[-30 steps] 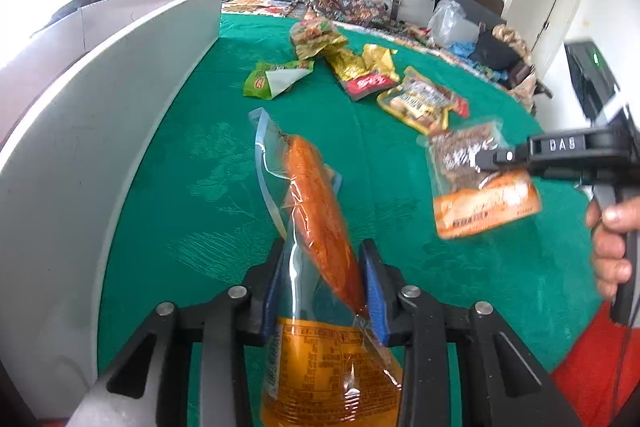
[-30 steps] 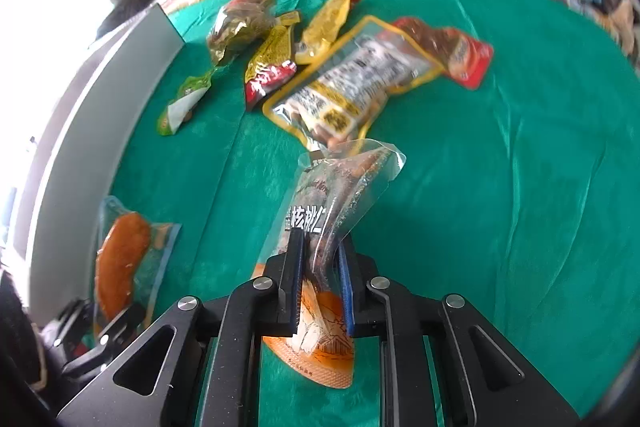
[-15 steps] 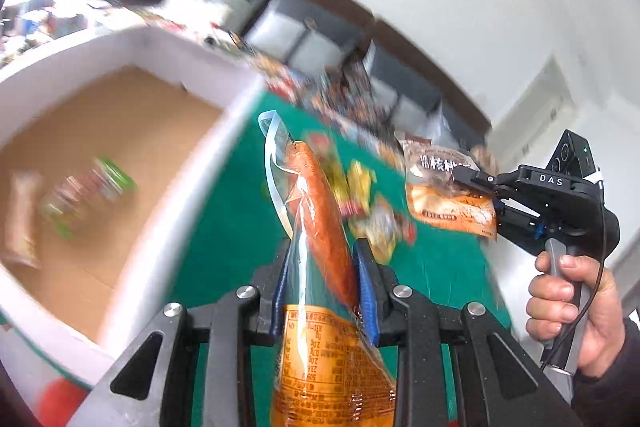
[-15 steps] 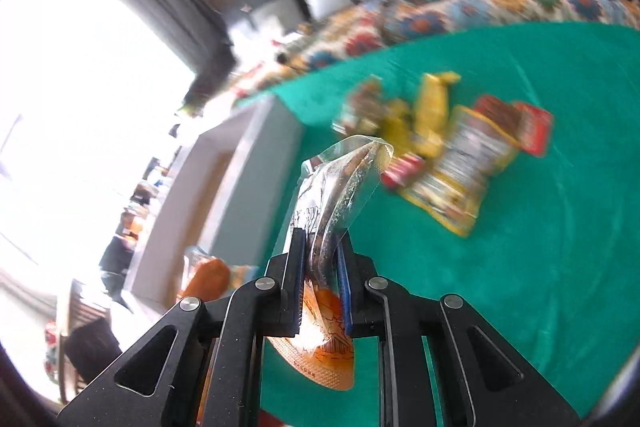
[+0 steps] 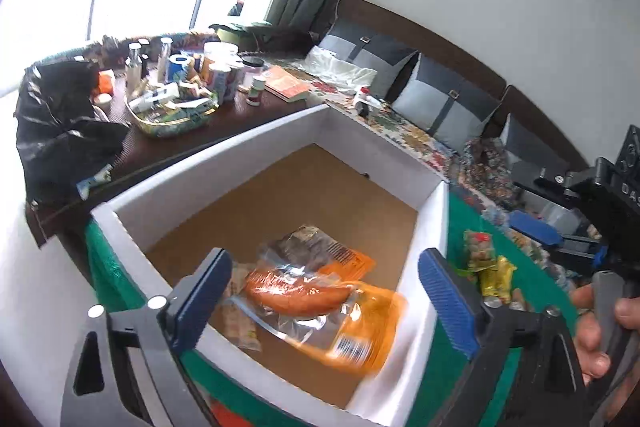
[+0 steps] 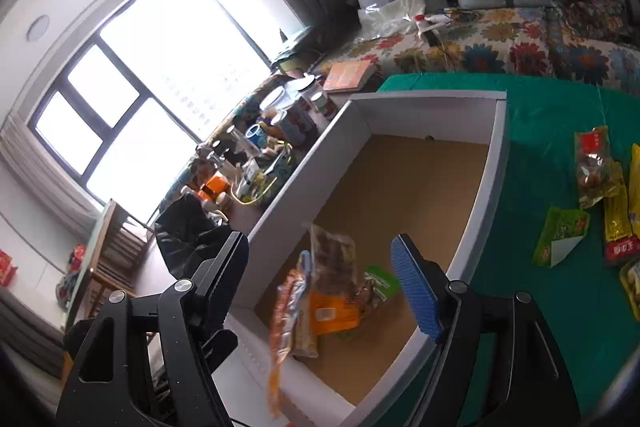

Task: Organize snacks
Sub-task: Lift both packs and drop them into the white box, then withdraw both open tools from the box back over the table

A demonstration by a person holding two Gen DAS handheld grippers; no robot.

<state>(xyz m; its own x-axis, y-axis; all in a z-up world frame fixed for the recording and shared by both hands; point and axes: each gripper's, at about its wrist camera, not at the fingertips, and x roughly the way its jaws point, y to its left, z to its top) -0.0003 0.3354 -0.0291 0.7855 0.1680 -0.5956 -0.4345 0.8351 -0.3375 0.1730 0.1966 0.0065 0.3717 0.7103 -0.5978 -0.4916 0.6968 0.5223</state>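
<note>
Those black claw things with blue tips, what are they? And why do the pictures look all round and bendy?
They are grabbers that a person holds, one in each hand. Each has a small camera looking out along its two fingers, and its lens bends the picture. One picture comes from the left gripper, the other from the right gripper. Both hang over a white box on a green cloth. Both grabbers' jaws are opening and nothing is between them. The sausage packet and the nut packet are in the box, blurred. More snack packets wait on the cloth. The person's right hand shows at one edge.
</note>
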